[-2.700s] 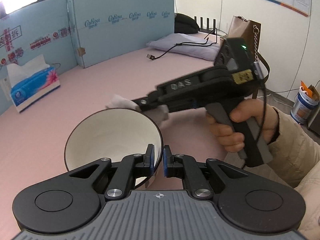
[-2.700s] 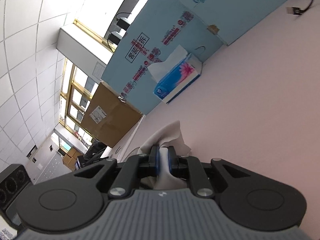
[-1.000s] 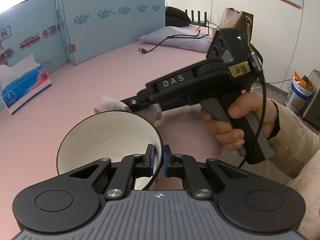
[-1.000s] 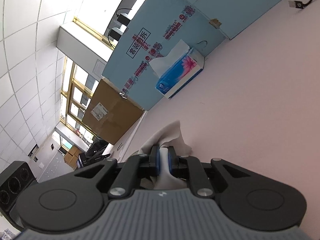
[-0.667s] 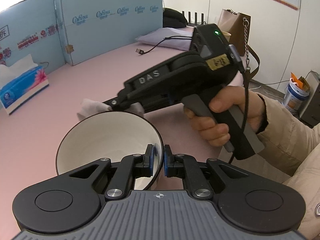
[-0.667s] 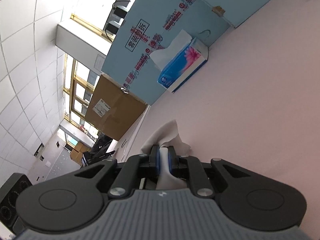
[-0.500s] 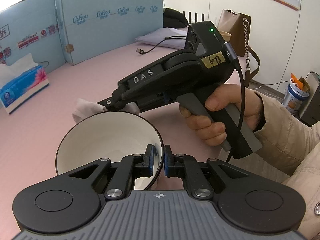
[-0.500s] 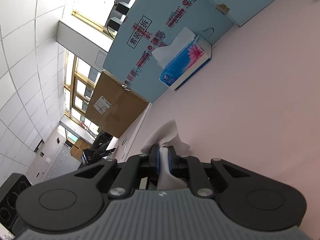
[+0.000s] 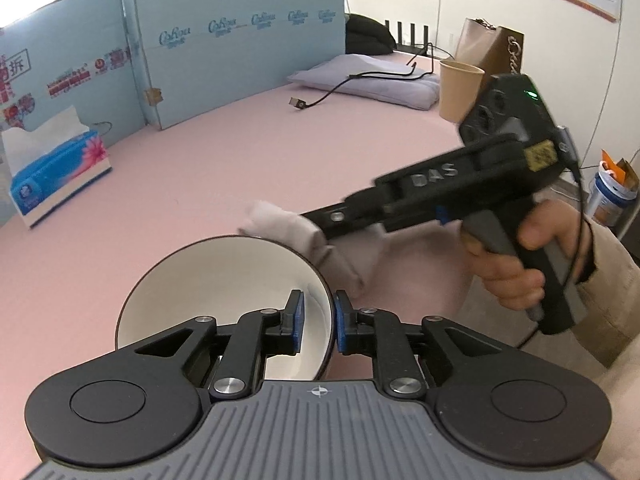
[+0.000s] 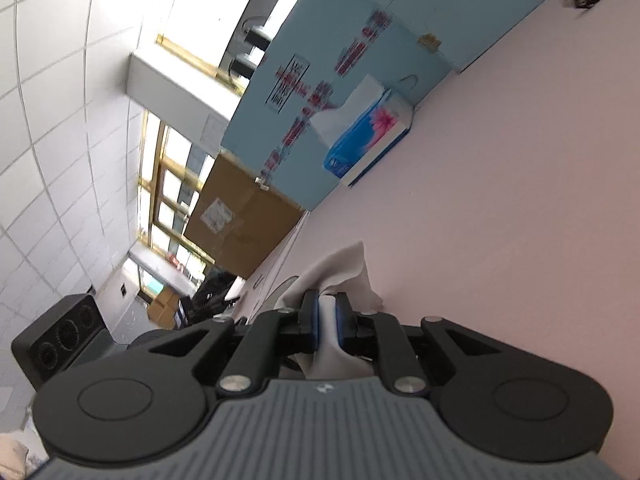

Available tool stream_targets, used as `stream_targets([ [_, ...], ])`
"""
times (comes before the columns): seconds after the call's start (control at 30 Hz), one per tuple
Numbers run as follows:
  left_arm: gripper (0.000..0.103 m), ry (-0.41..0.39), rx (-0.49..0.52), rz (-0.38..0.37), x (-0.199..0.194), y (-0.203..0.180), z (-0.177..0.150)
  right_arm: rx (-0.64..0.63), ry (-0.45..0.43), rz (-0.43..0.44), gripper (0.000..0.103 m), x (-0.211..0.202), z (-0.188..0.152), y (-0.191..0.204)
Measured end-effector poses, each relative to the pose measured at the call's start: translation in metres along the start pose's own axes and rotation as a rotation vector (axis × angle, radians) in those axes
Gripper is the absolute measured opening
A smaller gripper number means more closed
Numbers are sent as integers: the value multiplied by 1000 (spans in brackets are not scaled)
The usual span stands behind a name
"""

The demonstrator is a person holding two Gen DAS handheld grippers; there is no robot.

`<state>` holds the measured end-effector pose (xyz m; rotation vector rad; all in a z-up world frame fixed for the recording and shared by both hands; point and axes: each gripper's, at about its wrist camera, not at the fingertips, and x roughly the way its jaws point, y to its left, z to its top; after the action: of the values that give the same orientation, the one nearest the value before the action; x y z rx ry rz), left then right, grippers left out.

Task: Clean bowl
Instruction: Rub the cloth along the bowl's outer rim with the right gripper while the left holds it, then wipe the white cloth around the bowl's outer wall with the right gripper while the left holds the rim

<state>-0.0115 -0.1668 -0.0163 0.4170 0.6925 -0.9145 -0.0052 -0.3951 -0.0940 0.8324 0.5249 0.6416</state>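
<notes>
My left gripper (image 9: 318, 320) is shut on the near rim of a bowl (image 9: 216, 280), white inside with a dark rim, held tilted above the pink table. My right gripper (image 10: 327, 320) is shut on a crumpled white tissue (image 10: 340, 276). In the left wrist view the right gripper (image 9: 320, 220) reaches in from the right, and its tissue (image 9: 288, 226) lies against the outside of the bowl's far right rim. The bowl's outer wall is hidden.
A blue tissue box (image 9: 56, 172) stands at the left by light-blue foam boards (image 9: 240, 48); it also shows in the right wrist view (image 10: 368, 136). A paper cup (image 9: 458, 88), a folded cloth with a cable (image 9: 368, 78) and a bag sit at the back right.
The right gripper with the tissue has moved right along the bowl's far rim, from the left part to the right side. The bowl stays gripped in the left gripper.
</notes>
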Motion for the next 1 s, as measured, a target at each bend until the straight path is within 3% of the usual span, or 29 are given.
stream_targets([
  [0.2, 25, 2, 25, -4, 7, -1, 5, 0, -59, -29, 12, -15, 6, -5],
  [0.43, 12, 21, 59, -64, -6, 0, -4, -15, -31, -36, 12, -2, 2, -3],
  [0.63, 17, 13, 66, -75, -20, 7, -19, -1, 7, -2, 12, 11, -5, 1],
  [1.0, 16, 0, 81, -85, -22, 8, -21, 27, 15, -4, 12, 19, -4, 2],
])
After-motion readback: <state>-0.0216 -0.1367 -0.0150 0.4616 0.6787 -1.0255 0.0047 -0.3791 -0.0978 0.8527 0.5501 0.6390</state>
